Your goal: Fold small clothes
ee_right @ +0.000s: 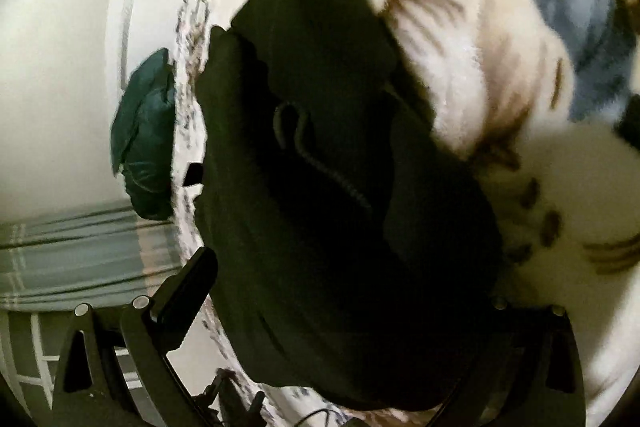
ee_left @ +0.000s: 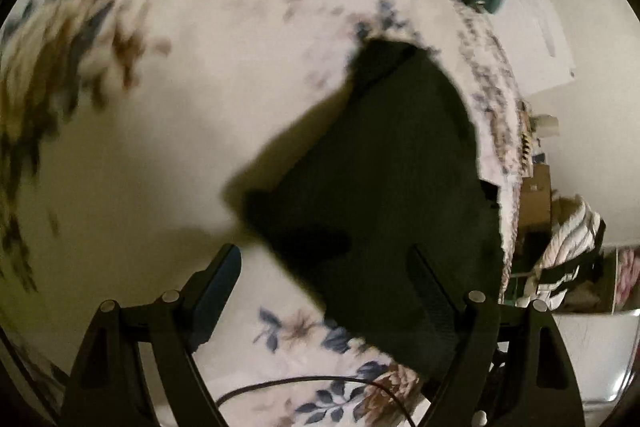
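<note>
Black garment (ee_left: 372, 187) lies on the floral bedspread (ee_left: 200, 107), near the spread's far edge. Plain dark fabric, matte, no print visible. In the left wrist view it reads as a roughly flat, angular patch with one straight fold or seam line running along its upper left side and a pointed corner toward the lower left. In the right wrist view the same black garment (ee_right: 340, 167) looks bunched, not flat: several thick overlapping folds, a rounded lobe at the top, and a wavy ribbed seam or zipper line (too dark to tell which) crossing its middle. Edges blurred in both views.
</note>
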`<state>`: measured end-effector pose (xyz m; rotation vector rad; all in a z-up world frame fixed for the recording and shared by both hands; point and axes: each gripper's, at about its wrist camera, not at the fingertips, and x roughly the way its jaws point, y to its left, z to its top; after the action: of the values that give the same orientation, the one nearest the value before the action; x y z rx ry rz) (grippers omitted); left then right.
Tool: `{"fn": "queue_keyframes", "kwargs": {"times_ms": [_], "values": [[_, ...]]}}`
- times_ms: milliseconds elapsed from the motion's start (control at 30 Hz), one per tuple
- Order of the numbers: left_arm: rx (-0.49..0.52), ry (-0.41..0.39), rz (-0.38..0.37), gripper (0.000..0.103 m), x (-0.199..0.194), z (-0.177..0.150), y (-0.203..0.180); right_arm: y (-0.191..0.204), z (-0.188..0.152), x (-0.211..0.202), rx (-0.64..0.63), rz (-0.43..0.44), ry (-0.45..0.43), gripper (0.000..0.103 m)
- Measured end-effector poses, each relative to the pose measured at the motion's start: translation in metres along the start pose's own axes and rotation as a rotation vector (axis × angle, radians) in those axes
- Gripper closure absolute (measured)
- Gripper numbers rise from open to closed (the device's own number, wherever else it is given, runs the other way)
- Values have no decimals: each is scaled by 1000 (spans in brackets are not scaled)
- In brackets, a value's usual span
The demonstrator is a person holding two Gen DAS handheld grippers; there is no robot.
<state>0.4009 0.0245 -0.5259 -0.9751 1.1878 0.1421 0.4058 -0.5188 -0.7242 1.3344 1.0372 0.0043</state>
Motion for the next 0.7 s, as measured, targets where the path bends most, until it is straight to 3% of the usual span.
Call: {"fn": "queue_keyframes", "kwargs": {"times_ms": [167,400,467,500,533,567,633,700], "values": [[-105,38,-56,18,51,4,3,1,0,5,21,-23,12,0],[-152,-50,42,18,70,20,-26,-3,5,6,87,25,-13,0],[-151,-88,57,42,68,23,-31,-4,3,4,102,43,-50,2],[-138,-97,62,47,68,22,-34,-5,3,1,104,39,-64,15],[-118,-116,69,59,65,21,-38,-5,1,-1,106,15,-84,38],[-95,-128,75,70,61,20,-41,-8,-1,-5,118,-15,-104,47],[-32,-164,87,72,48,17,-53,-10,-5,-7,152,-31,-127,59],[20,-184,96,73,37,13,-62,-5,-7,-11,130,-54,-141,63]]}}
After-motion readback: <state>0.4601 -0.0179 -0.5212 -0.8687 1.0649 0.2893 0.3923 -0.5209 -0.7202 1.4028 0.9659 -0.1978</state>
